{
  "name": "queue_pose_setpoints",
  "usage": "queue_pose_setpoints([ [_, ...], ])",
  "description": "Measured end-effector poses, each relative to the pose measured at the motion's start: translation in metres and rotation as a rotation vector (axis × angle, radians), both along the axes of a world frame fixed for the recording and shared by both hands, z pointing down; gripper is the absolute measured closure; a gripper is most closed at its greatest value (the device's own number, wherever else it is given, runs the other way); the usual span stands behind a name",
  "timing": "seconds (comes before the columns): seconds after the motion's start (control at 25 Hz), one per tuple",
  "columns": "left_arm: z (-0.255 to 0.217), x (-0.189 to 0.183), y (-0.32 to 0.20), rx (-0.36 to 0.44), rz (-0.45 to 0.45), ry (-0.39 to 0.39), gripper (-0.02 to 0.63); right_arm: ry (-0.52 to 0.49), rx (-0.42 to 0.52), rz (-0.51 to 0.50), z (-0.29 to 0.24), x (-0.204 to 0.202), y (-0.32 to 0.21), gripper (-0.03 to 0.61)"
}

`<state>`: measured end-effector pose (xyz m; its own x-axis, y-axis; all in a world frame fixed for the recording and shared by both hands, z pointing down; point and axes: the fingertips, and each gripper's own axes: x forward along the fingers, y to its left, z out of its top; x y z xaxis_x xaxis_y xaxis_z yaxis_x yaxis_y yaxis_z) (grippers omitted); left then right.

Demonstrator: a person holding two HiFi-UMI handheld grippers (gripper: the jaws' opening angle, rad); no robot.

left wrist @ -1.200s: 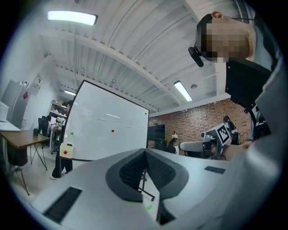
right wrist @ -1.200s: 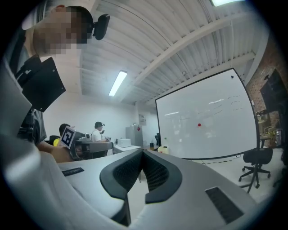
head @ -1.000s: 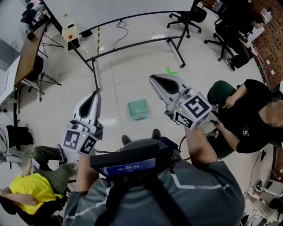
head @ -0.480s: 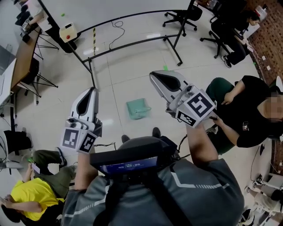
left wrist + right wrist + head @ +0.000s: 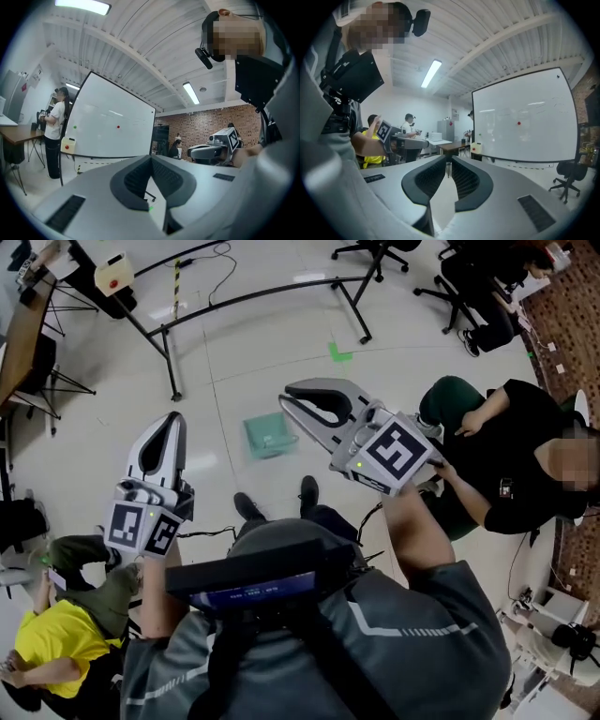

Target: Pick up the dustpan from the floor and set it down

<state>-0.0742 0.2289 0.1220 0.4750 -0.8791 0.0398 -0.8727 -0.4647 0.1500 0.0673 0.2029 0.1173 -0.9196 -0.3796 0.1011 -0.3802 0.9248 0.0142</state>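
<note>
Left tongs (image 5: 172, 418): jaws together, tips meeting, nothing between them. In the left gripper view the left tongs (image 5: 151, 158) point level across the room at a whiteboard (image 5: 110, 122).

Right tongs (image 5: 285, 396): jaws opening, a slim gap at the tips, nothing between them. In the right gripper view the right tongs (image 5: 449, 164) also point roughly level, with the whiteboard (image 5: 525, 122) off to the right. Neither pair holds anything.

Dustpan (image 5: 267, 435): green, lying on the pale tiled floor (image 5: 234, 362). In the head view it sits between the two tongs, just ahead of the person's black shoes (image 5: 246, 507). Both tongs are well above it and not touching it. It does not show in either gripper view.

Surroundings, head view:
- A black metal stand base (image 5: 253, 292) runs across the floor beyond the dustpan.
- A green tape mark (image 5: 339, 353) lies near the base.
- A yellow box with a red button (image 5: 114, 271) sits at the upper left.
- A seated person in black (image 5: 511, 456) is close to the right tongs.
- A seated person in yellow (image 5: 47, 643) is at the lower left.
- Black office chairs (image 5: 370, 247) stand along the top edge.

The left gripper view also shows a standing person in a white shirt (image 5: 55, 126) beside the whiteboard.
</note>
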Motion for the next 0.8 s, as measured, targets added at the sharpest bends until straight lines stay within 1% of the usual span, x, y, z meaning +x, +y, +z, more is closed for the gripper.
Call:
queue_pose_setpoints([
  [0.08,0.026,-0.001,0.001,-0.046,-0.005,0.009,0.578,0.055,-0.034,-0.055,0.033,-0.009,0.004,0.471],
  [0.16,0.051,-0.007,0.0,-0.08,-0.026,0.024,0.578,0.114,-0.076,-0.123,0.069,-0.019,0.011,0.469],
  [0.24,0.074,-0.018,-0.003,-0.097,-0.061,0.035,0.578,0.163,-0.113,-0.195,0.103,-0.03,0.017,0.448],
  [0.32,0.096,-0.025,-0.01,-0.104,-0.068,0.034,0.578,0.202,-0.125,-0.235,0.135,-0.039,0.014,0.423],
  [0.44,0.135,-0.025,-0.024,-0.105,-0.038,0.007,0.578,0.245,-0.136,-0.298,0.18,-0.048,0.007,0.422],
  [0.52,0.164,-0.021,-0.032,-0.117,-0.01,-0.013,0.578,0.285,-0.149,-0.345,0.213,-0.054,0.006,0.391],
  [0.56,0.18,-0.018,-0.033,-0.13,0.005,-0.02,0.578,0.308,-0.158,-0.357,0.23,-0.055,0.006,0.376],
  [0.76,0.265,-0.004,-0.049,-0.217,0.04,-0.034,0.578,0.424,-0.172,-0.397,0.316,-0.054,-0.006,0.371],
  [0.8,0.284,-0.002,-0.051,-0.242,0.042,-0.035,0.578,0.445,-0.181,-0.413,0.333,-0.054,-0.007,0.344],
])
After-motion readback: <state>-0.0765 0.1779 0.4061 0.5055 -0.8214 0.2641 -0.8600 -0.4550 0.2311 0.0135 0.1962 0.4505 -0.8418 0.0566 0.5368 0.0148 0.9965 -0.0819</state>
